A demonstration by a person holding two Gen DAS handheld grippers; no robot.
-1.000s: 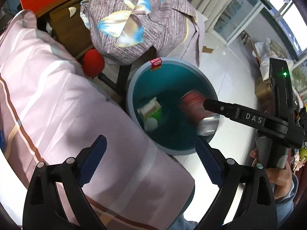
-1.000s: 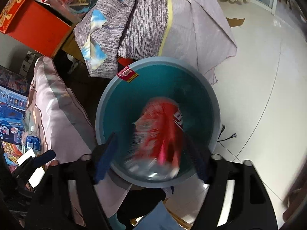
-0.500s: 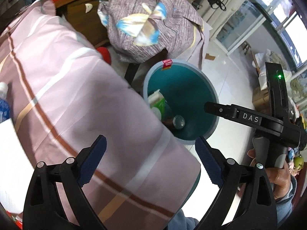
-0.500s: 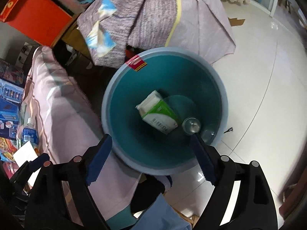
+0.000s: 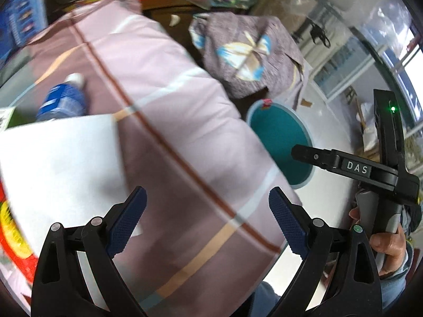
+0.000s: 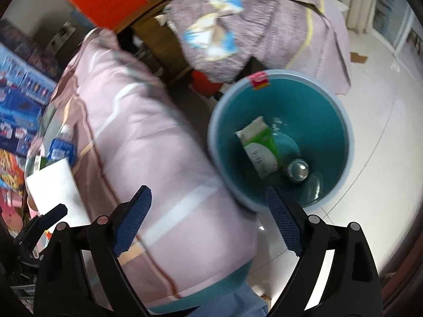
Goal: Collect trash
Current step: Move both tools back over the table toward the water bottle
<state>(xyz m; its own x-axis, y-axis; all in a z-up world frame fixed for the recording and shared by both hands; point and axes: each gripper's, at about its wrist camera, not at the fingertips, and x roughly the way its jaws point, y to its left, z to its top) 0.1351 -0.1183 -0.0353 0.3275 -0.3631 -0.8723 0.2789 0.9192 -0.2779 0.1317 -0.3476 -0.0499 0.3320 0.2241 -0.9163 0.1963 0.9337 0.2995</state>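
Both grippers empty: left gripper (image 5: 207, 224) wide open, right gripper (image 6: 208, 223) with jaws opening, nothing between. Carton (image 6: 257, 146) and can (image 6: 298, 169) already lay in the bin (image 6: 343, 121) on the floor. Next likely trash: bottle (image 5: 63, 100) on the quilt (image 5: 169, 111), beyond the left gripper toward the far left edge, long axis pointing away. Left hand judged nearer. White sheet (image 5: 60, 158) lay between.

Cluttered home room, pink striped quilt (image 6: 148, 142) on bedding, patterned cloth (image 6: 238, 34) heaped far, white tiled floor (image 6: 380, 121) right
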